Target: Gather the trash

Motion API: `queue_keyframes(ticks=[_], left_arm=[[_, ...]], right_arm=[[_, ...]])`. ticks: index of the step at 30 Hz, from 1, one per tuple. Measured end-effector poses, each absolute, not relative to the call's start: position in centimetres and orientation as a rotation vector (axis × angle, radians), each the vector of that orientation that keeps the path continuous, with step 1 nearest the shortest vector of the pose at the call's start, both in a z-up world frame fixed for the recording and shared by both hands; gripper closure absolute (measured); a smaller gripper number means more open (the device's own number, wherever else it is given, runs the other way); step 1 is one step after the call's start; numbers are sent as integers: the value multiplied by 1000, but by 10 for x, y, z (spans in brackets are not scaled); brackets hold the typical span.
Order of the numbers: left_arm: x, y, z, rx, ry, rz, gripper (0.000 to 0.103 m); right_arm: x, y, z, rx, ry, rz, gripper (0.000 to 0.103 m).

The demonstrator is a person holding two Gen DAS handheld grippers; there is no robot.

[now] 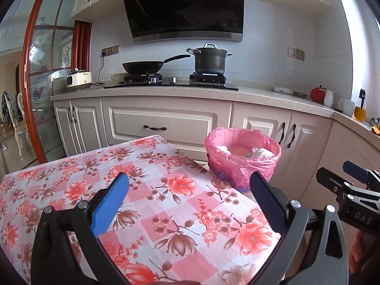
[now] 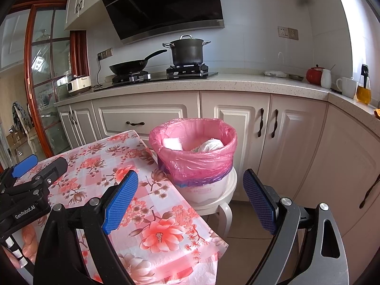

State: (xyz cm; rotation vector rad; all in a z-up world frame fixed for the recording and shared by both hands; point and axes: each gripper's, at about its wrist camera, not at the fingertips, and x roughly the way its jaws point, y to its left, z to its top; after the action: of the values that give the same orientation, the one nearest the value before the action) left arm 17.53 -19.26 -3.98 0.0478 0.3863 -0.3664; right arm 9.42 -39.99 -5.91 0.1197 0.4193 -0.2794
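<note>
Kitchen daylight falls on cream cabinets and a floral pink cloth covering the counter (image 1: 180,190) in front of me. Starting at my own tools: my left gripper (image 1: 190,190) hangs over the cloth with its jaws spread wide and nothing between them. My right gripper (image 2: 190,190) sits just beside it, at the counter's right edge, jaws equally wide and empty; one blue finger is over the cloth, the other over the floor. Each gripper shows at the edge of the other's view. Just past the counter's far right corner stands the trash bin (image 2: 201,190), white, lined with a pink bag (image 2: 194,159) folded over its rim, resting on a small white stool (image 2: 220,204). Inside the bag lie a crumpled white wad (image 2: 211,144) and a flat white piece (image 2: 172,143). Further back, the stone worktop (image 1: 261,96) carries a gas hob with a black wok (image 1: 142,66) and a lidded dark pot (image 1: 210,59), under a black hood (image 1: 185,9).
</note>
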Motion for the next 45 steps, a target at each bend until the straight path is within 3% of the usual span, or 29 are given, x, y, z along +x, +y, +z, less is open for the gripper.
queue_keyframes(ticks=[45], left_arm=[[171, -185, -41, 42, 374, -408, 5]], right_arm=[[90, -401, -61, 137, 395, -205, 19]])
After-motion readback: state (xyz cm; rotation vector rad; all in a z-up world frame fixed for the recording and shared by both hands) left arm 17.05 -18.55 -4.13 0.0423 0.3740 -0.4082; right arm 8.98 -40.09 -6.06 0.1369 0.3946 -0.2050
